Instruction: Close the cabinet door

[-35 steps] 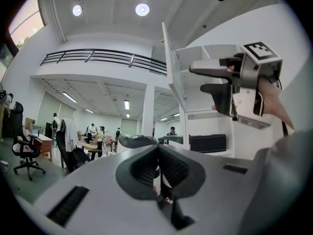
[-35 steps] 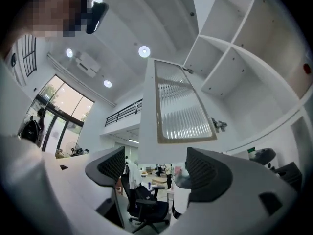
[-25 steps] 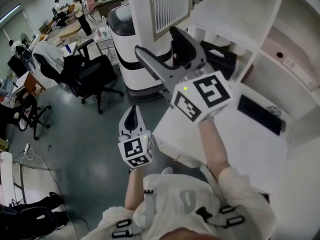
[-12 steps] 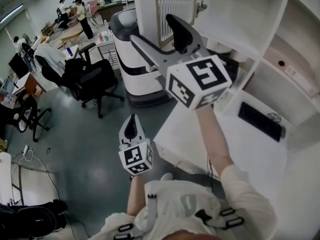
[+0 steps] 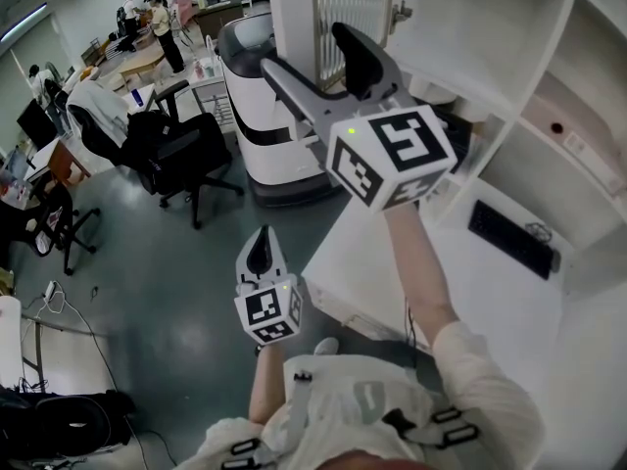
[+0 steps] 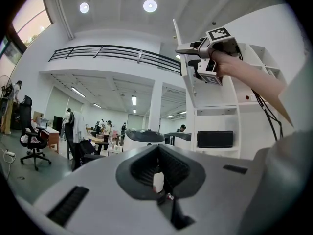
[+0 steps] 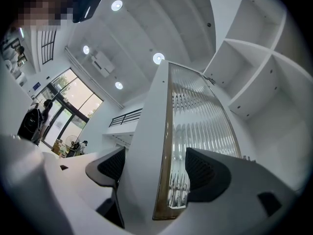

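The cabinet door (image 5: 343, 3), a white frame around ribbed glass, stands swung out from the white shelf cabinet (image 5: 509, 57). My right gripper (image 5: 309, 52) is raised to the door's lower corner, open, with one jaw on each side of the door. In the right gripper view the door (image 7: 195, 131) fills the gap between the two pads of the right gripper (image 7: 154, 175). My left gripper (image 5: 259, 253) hangs low over the floor, shut and holding nothing. The left gripper view shows the left gripper (image 6: 159, 177), and the door (image 6: 178, 53) edge-on by the raised arm.
A white machine with a black band (image 5: 260, 116) stands just behind the door. Black office chairs (image 5: 171, 140) are to its left. A white desk (image 5: 470, 272) with a keyboard (image 5: 509, 233) lies under the shelves. People (image 5: 157, 18) stand far back.
My right gripper has risen from below the door until its jaws straddle the door's lower corner, with their width unchanged. The left gripper has barely moved.
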